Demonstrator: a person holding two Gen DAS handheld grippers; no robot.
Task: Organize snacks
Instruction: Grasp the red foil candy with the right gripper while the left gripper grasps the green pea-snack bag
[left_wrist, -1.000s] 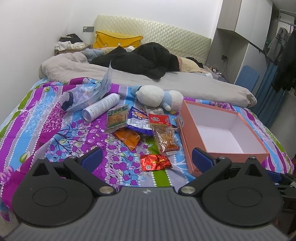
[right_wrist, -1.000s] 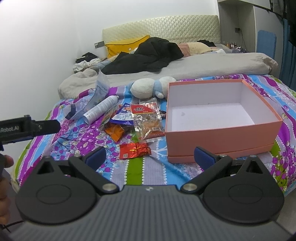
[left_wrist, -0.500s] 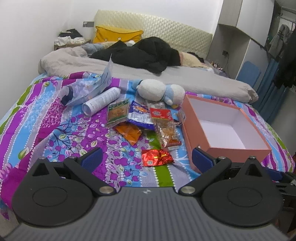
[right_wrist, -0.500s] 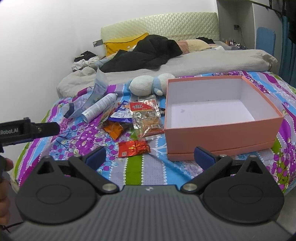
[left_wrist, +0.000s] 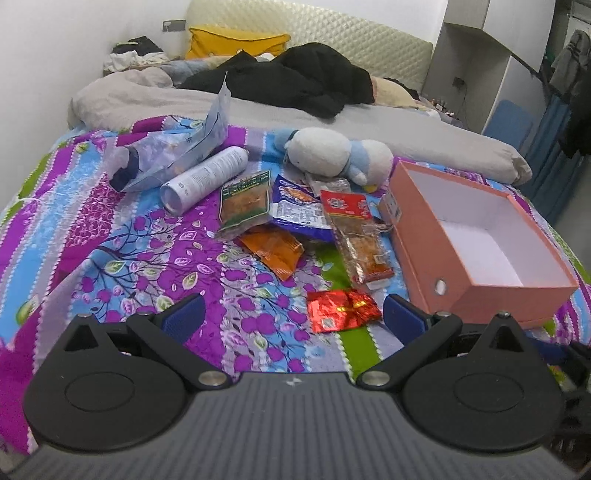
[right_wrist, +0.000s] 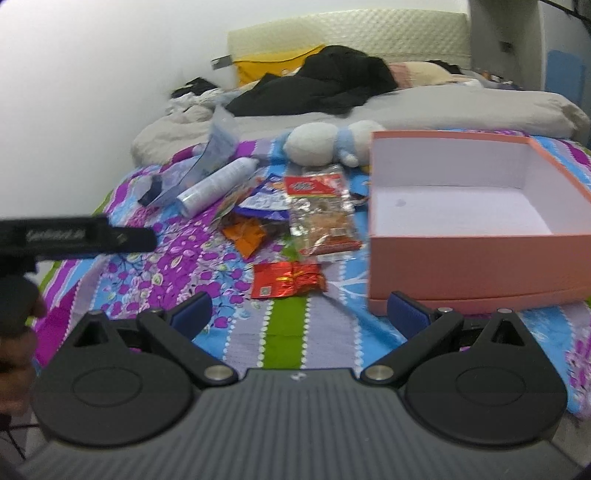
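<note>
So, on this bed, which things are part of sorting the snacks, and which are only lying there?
For the job:
red foil packet
orange packet
green-edged packet
blue packet
clear red-topped packet
pink box, empty

Only lying about:
plush toy
white spray can
clear pouch
black clothes
yellow pillow

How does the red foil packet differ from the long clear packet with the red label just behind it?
The red foil packet is opaque, shiny and crumpled; the clear packet shows brownish snacks through its film under a red label. The foil packet is short and wide, the clear one long and narrow. The foil packet lies nearest both open tools, the clear one closer alongside the pink box. Both lie flat on the bedspread, outside the box.
</note>
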